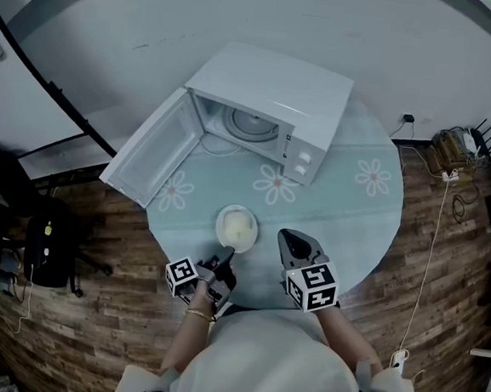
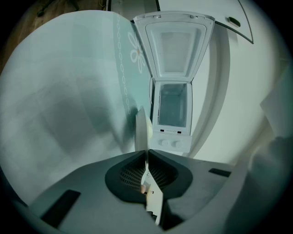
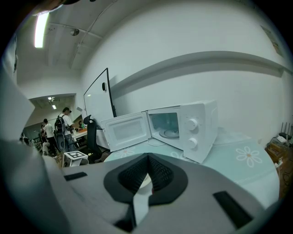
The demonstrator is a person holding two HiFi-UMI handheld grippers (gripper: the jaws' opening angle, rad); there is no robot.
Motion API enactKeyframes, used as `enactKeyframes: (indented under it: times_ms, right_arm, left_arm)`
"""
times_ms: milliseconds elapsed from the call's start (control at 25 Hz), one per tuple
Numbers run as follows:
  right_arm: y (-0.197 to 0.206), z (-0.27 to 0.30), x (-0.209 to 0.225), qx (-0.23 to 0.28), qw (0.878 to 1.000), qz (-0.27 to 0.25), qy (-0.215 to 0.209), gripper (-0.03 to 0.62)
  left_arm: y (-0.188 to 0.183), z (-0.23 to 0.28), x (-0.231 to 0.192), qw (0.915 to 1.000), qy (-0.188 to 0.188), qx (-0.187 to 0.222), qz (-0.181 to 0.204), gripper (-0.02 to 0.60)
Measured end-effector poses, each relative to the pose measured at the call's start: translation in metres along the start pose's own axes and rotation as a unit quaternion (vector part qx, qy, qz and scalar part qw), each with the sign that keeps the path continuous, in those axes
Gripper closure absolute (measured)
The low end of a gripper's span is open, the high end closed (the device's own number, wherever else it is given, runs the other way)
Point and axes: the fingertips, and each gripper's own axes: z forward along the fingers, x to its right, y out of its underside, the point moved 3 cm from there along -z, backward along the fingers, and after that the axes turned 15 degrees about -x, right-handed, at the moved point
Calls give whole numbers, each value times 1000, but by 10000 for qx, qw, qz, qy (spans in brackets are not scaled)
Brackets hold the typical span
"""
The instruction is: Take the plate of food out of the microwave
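Observation:
The white plate of food (image 1: 237,227) is outside the microwave, over the table's near part. I cannot tell whether it rests on the cloth. My left gripper (image 1: 226,256) is shut on its near rim. In the left gripper view the plate (image 2: 143,130) shows edge-on, pinched between the closed jaws of the left gripper (image 2: 146,157). The white microwave (image 1: 274,116) stands at the back with its door (image 1: 151,153) swung wide to the left and its turntable bare. My right gripper (image 1: 290,236) hovers just right of the plate, shut and empty; the right gripper (image 3: 147,161) points at the microwave (image 3: 183,123).
The round table (image 1: 372,210) wears a pale green cloth with daisy prints. A cable runs from the microwave's front. Wooden floor surrounds the table, with cords and a basket (image 1: 450,153) at right and a black chair (image 1: 49,242) at left. People stand far off in the right gripper view.

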Motion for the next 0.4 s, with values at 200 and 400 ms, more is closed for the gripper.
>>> enactKeyframes:
  times_ms: [200, 400]
  right_arm:
    - [-2, 0, 0, 1, 10000, -38, 0, 588]
    - [-3, 4, 0, -6, 10000, -68, -18, 588]
  left_arm:
    - [1, 1, -1, 9999, 79, -21, -114, 555]
    - [-1, -1, -4, 9999, 42, -11, -117, 555]
